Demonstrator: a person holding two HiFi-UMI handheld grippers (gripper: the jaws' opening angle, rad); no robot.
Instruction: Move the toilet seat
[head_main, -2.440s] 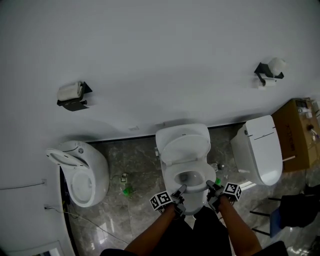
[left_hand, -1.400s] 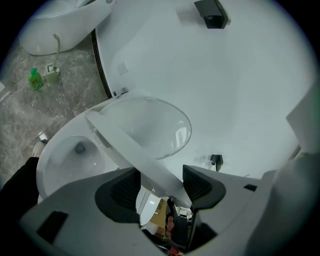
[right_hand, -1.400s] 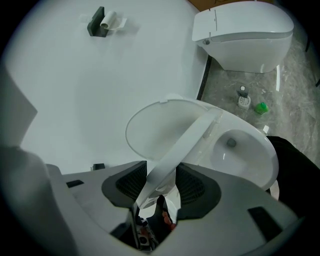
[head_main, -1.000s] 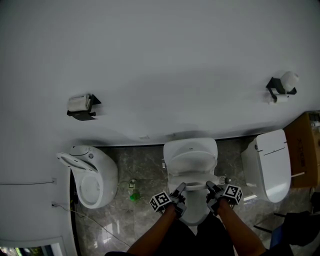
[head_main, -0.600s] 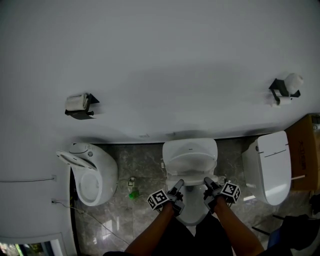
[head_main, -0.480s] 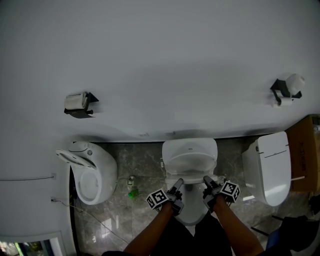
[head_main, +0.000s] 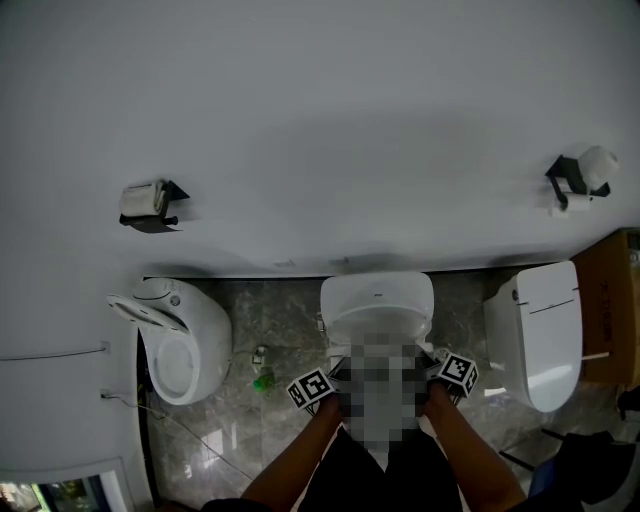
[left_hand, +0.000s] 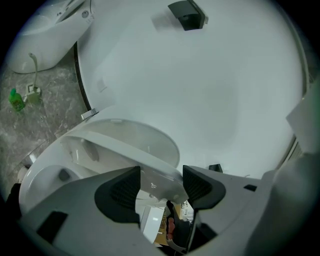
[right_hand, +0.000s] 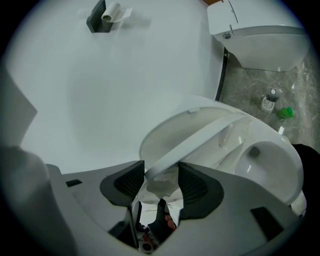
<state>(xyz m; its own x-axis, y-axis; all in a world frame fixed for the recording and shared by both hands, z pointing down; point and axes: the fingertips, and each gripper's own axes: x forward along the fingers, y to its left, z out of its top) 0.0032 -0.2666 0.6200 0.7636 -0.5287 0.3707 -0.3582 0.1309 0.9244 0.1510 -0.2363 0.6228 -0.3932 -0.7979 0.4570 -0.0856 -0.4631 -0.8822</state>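
Note:
The white toilet (head_main: 377, 298) stands at the middle of the head view, where a mosaic patch hides its seat and both grippers' fingertips; only the marker cubes (head_main: 311, 388) (head_main: 458, 372) show. In the left gripper view the toilet seat (left_hand: 125, 150) is tilted up off the bowl (left_hand: 50, 180), and my left gripper (left_hand: 161, 187) is shut on its front rim. In the right gripper view the same seat (right_hand: 200, 137) runs up from my right gripper (right_hand: 161, 186). Those jaws have just been opening, with the rim still filling the gap between the pads.
A wall-hung toilet (head_main: 175, 345) is at the left and another toilet (head_main: 535, 330) at the right, with a cardboard box (head_main: 610, 300) beyond it. Paper holders (head_main: 148, 203) (head_main: 578, 175) hang on the wall. A green bottle (head_main: 263, 381) stands on the marble floor.
The seat lay flat on the bowl at first. Both grippers have since moved toward the wall with its front rim, and the seat has tipped upward.

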